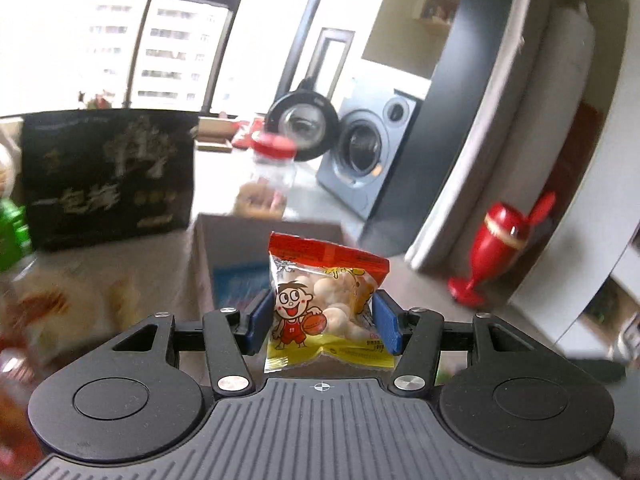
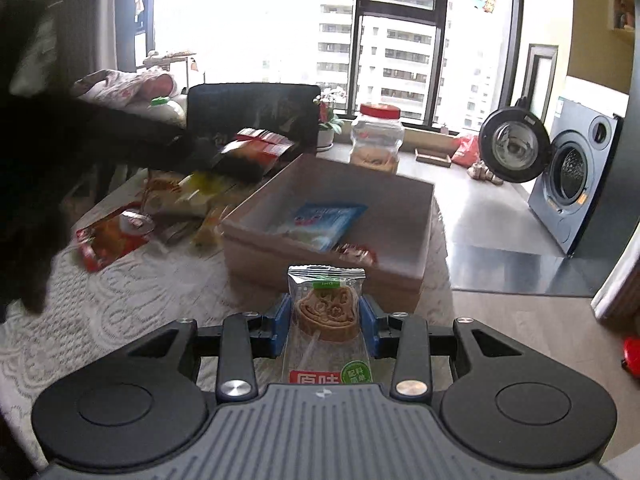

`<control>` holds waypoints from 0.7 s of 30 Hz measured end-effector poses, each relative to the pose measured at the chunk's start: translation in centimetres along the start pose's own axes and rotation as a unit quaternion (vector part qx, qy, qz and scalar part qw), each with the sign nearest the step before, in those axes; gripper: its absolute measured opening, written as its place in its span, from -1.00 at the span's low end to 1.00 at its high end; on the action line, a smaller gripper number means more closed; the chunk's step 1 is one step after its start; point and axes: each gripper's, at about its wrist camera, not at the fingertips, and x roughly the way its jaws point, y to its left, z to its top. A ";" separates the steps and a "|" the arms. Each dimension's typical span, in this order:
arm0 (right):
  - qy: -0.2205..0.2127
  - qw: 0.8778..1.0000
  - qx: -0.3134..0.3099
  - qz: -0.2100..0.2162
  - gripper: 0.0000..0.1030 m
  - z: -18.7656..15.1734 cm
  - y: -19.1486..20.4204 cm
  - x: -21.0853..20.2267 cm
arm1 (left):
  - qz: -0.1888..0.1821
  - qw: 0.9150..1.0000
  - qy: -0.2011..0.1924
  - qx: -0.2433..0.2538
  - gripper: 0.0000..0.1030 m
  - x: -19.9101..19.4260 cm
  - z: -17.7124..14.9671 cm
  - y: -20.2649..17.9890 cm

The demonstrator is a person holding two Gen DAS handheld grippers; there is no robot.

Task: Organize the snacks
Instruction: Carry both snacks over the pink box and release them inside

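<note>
Crinkly snack packet (image 1: pixel 326 300), blue pads (image 1: pixel 385 322)

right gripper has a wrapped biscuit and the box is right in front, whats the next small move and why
Probably carry the right gripper forward over the cardboard box before releasing. It is shut on the wrapped biscuit, which hangs short of the box's near wall. The box is open-topped with a blue packet already inside and bare floor beside it, so there looks to be room.
</note>
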 end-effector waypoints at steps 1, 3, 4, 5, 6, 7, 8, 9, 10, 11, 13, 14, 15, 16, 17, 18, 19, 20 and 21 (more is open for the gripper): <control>-0.001 1.000 -0.003 -0.006 -0.29 0.5 -0.1 0.2 | -0.006 1.000 0.002 -0.007 0.16 1.2 0.9 0.2; -0.006 1.000 -0.009 -0.020 -0.29 1.7 -0.3 0.6 | -0.013 1.000 0.013 -0.022 0.16 3.9 2.4 0.8; -0.008 1.000 -0.011 -0.025 -0.29 2.4 -0.5 0.9 | -0.017 0.999 0.021 -0.036 0.17 5.3 3.0 1.2; -0.009 0.999 -0.013 -0.029 -0.29 3.0 -0.7 1.1 | -0.026 0.998 0.036 -0.054 0.17 6.8 3.4 1.8; -0.010 0.999 -0.015 -0.031 -0.29 3.5 -0.8 1.5 | -0.041 0.995 0.058 -0.077 0.18 8.6 3.7 2.3; -0.010 0.999 -0.015 -0.034 -0.29 3.9 -0.9 1.8 | -0.044 0.992 0.073 -0.088 0.18 10.1 3.6 2.7; -0.007 0.999 -0.016 -0.035 -0.29 4.2 -0.9 2.2 | -0.036 0.991 0.096 -0.089 0.18 11.8 3.4 2.9; -0.004 0.999 -0.017 -0.036 -0.29 4.5 -0.9 2.6 | -0.021 0.989 0.121 -0.085 0.17 13.3 3.0 3.1; 0.000 0.999 -0.019 -0.037 -0.29 4.5 -0.8 3.0 | -0.009 0.987 0.138 -0.084 0.17 14.4 2.7 3.2; 0.004 0.999 -0.021 -0.037 -0.29 4.5 -0.7 3.3 | -0.006 0.985 0.147 -0.087 0.17 15.0 2.2 3.4; 0.012 0.999 -0.024 -0.035 -0.29 4.3 -0.5 3.9 | -0.033 0.982 0.146 -0.113 0.15 15.2 1.6 4.4; 0.016 0.999 -0.025 -0.032 -0.29 4.2 -0.4 4.2 | -0.047 0.981 0.140 -0.125 0.15 14.7 1.4 4.9; 0.018 0.999 -0.027 -0.031 -0.29 4.2 -0.4 4.4 | -0.056 0.981 0.131 -0.135 0.15 14.0 1.3 5.3; 0.020 0.999 -0.029 -0.032 -0.29 4.4 -0.3 4.9 | -0.062 0.981 0.121 -0.140 0.15 13.2 1.2 5.8; 0.021 0.999 -0.030 -0.035 -0.29 4.6 -0.3 5.2 | -0.070 0.981 0.109 -0.144 0.15 12.0 1.2 6.2; 0.020 0.999 -0.030 -0.038 -0.29 5.0 -0.2 5.6 | -0.075 0.982 0.091 -0.149 0.15 10.8 1.4 6.7; 0.018 0.999 -0.029 -0.041 -0.29 5.5 -0.2 6.0 | -0.078 0.982 0.074 -0.153 0.16 9.6 1.5 7.1; 0.014 0.999 -0.026 -0.040 -0.29 6.1 -0.1 6.2 | -0.080 0.983 0.055 -0.155 0.16 7.9 1.6 7.6; 0.011 0.999 -0.021 -0.036 -0.29 7.0 -0.2 6.8 | -0.079 0.984 0.039 -0.155 0.16 6.4 1.7 8.0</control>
